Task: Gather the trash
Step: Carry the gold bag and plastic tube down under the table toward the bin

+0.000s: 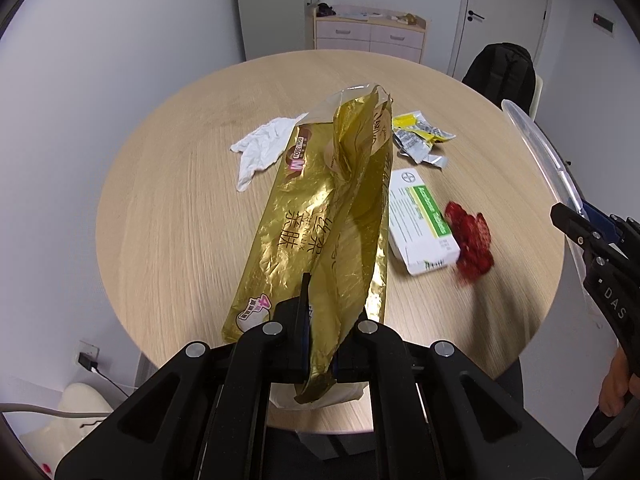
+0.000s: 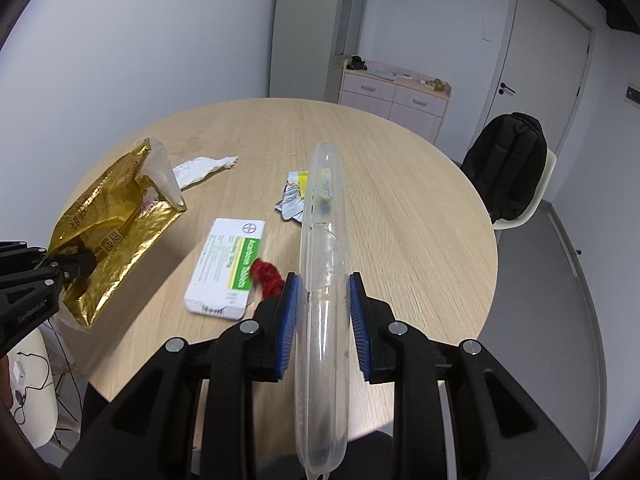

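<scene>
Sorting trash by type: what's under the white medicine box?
The white medicine box lies flat on the table, its edge overlapping red mesh netting. Anything else beneath it is hidden.

Foil, clear plastic, paper and card on matt wood

The gold foil bag [image 1: 320, 216] is glossy and crinkled; the clear plastic container [image 2: 324, 264] is smooth and see-through. The tabletop [image 1: 180, 208] is pale wood grain with a matt finish. The white tissue [image 1: 260, 148] looks like soft, creased paper, the medicine box [image 1: 422, 224] like smooth printed card, the torn wrappers [image 1: 420, 140] like shiny silver-lined film. Both grippers are matt black plastic; the right gripper's pads [image 2: 289, 320] are ribbed blue.
</scene>
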`<state>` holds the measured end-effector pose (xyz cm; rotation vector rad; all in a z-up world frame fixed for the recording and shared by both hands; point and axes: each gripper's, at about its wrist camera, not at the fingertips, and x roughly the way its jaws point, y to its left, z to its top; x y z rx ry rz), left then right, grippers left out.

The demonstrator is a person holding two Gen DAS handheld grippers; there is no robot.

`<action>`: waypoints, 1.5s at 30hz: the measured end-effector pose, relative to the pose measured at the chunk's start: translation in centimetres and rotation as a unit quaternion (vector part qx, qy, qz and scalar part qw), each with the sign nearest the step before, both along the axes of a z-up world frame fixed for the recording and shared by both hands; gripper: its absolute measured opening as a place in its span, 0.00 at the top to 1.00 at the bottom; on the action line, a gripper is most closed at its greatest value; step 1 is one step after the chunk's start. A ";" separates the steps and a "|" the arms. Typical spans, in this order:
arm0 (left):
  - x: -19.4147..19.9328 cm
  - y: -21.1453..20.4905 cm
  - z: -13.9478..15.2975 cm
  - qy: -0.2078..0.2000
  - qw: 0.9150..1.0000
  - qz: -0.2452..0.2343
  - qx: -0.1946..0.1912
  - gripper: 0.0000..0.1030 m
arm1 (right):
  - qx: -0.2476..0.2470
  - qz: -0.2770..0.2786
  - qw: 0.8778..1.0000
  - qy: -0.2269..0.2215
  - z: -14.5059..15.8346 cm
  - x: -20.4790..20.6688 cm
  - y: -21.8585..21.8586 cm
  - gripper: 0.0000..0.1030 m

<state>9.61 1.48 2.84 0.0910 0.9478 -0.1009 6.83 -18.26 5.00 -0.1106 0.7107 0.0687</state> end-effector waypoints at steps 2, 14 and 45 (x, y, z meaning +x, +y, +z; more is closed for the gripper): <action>-0.6 0.0 0.0 -0.002 1.000 -0.002 -0.002 0.94 | 0.001 0.000 1.000 -0.002 0.1 -1.0 0.0 0.76; -6.2 0.7 -0.5 -0.010 1.000 -0.008 -0.012 0.94 | 0.014 0.014 1.000 -0.020 0.6 -7.0 0.5 0.76; -16.8 -0.5 -6.4 -0.018 0.999 -0.007 -0.040 0.94 | 0.055 0.028 0.998 -0.008 -5.7 -16.4 0.2 0.76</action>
